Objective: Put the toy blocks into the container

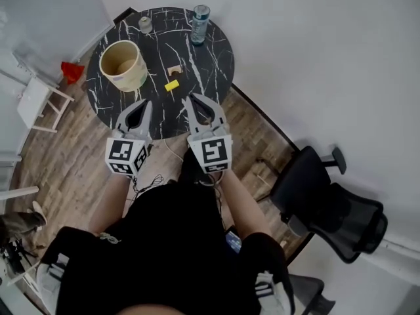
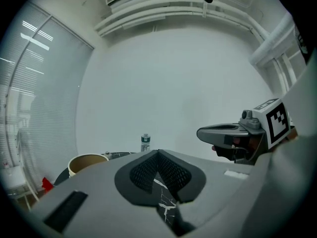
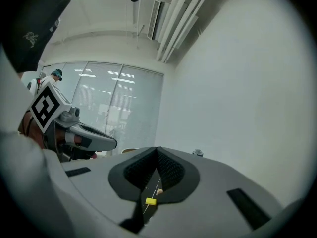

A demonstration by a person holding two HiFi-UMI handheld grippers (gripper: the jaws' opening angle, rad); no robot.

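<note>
On the round black marble table (image 1: 216, 58) a yellow block (image 1: 172, 84) lies near the front edge, with a small wooden block (image 1: 174, 70) just behind it. The cream round container (image 1: 123, 64) stands at the table's left. My left gripper (image 1: 147, 102) and right gripper (image 1: 189, 97) hover side by side over the table's near edge, both shut and holding nothing. In the right gripper view the yellow block (image 3: 150, 201) and wooden block (image 3: 159, 191) show below the shut jaws of the right gripper (image 3: 157, 148). The left gripper view has the container (image 2: 86, 161) left of the left gripper (image 2: 158, 151).
A water bottle (image 1: 200, 23) and a small jar (image 1: 145, 24) stand at the table's far edge. A black office chair (image 1: 328, 202) is at the right, with a white stool (image 1: 36, 100) and a red object (image 1: 72, 71) at the left. The floor is wood.
</note>
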